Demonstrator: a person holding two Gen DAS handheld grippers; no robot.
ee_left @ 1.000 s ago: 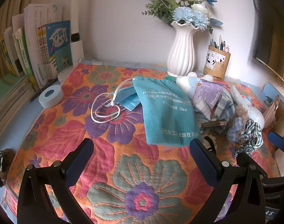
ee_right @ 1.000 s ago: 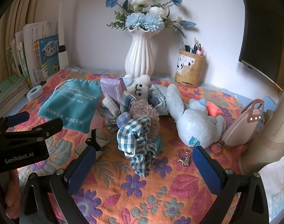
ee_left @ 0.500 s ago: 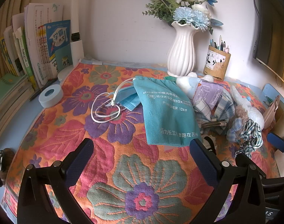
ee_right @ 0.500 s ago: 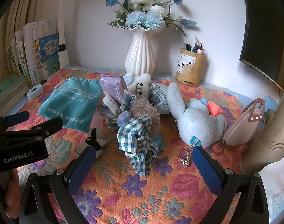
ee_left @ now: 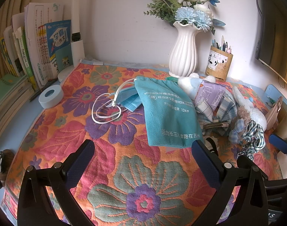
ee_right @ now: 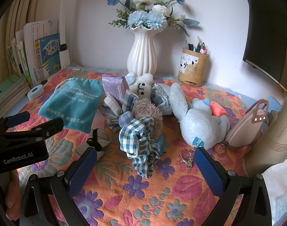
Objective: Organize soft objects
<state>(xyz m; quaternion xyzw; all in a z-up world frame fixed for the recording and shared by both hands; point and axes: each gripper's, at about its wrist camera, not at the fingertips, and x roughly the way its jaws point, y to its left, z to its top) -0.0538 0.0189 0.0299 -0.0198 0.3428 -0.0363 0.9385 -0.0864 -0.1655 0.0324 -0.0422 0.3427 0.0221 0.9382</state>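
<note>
Left gripper (ee_left: 142,151) wide open, nothing between the pads, hovering over bare floral cloth (ee_left: 124,169); its right pad tip sits visually at the near edge of the teal pouch (ee_left: 168,111), contact unclear. Right gripper (ee_right: 145,159) also spread wide and empty, over the cloth, with the plaid scrunchie (ee_right: 139,143) lying just ahead between its fingers; not touching. A keyring (ee_right: 187,158) lies just beside its right pad, a grey mask (ee_right: 94,141) by its left pad. Left gripper's body is seen at the left edge of the right view, a hand (ee_right: 11,197) under it.

Soft things pile mid-cloth: scrunchie on a brown plush (ee_right: 147,111), checked cloth (ee_right: 115,109), white bear (ee_right: 141,86), purple pack (ee_right: 114,87), blue bunny (ee_right: 200,122) to the right, pink purse (ee_right: 245,128) beside it. Teal pouch lies flat left of the pile, overlapping a blue mask (ee_left: 128,99) with its loops spread out.

Further back: tape roll (ee_left: 51,97), books (ee_left: 39,50), vase (ee_left: 183,54), pen cup (ee_left: 219,64) against the wall
</note>
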